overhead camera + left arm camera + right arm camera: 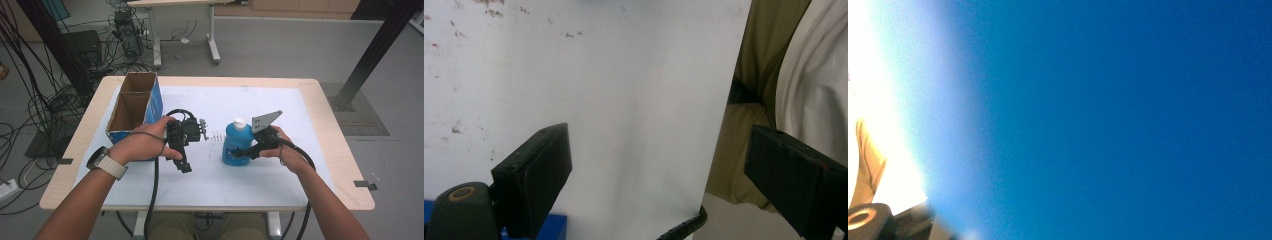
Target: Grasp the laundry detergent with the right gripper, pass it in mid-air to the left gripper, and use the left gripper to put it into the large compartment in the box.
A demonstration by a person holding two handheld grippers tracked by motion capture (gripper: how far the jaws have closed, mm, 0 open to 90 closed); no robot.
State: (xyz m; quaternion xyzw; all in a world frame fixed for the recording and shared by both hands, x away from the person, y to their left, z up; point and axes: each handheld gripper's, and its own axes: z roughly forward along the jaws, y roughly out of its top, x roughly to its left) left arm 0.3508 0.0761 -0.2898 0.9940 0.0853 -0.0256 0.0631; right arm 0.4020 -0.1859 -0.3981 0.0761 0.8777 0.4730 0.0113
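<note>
At the bottom of the high view, my two forearms come up from the lower edge onto the white table (215, 185). Left of centre, my left gripper (184, 165) hangs over the bare white surface with its jaws pointing down toward the lower edge of the frame. In the left gripper view its two black fingers (536, 175) stand spread wide apart, with nothing between them but the white tabletop; my olive and white clothing runs down the right edge of that frame.

Right of centre in the high view, my right gripper (243, 152) is pinched on the blue bottle (235, 145) from the bottle's right side, low on its body. The bottle stands upright on the table, its white cap on top, just right of the frame's middle and well apart from the left gripper. In the right gripper view the blue bottle (1128, 120) sits blurred and pressed right up to the lens, washing out to white glare at the left.

Farther up and to the left in the high view, an open cardboard box (134, 107) with blue sides stands near the table's left edge, beside my left hand. Beyond the table, in the upper left, lies a tangle of black cables (45, 95) on the grey floor.
</note>
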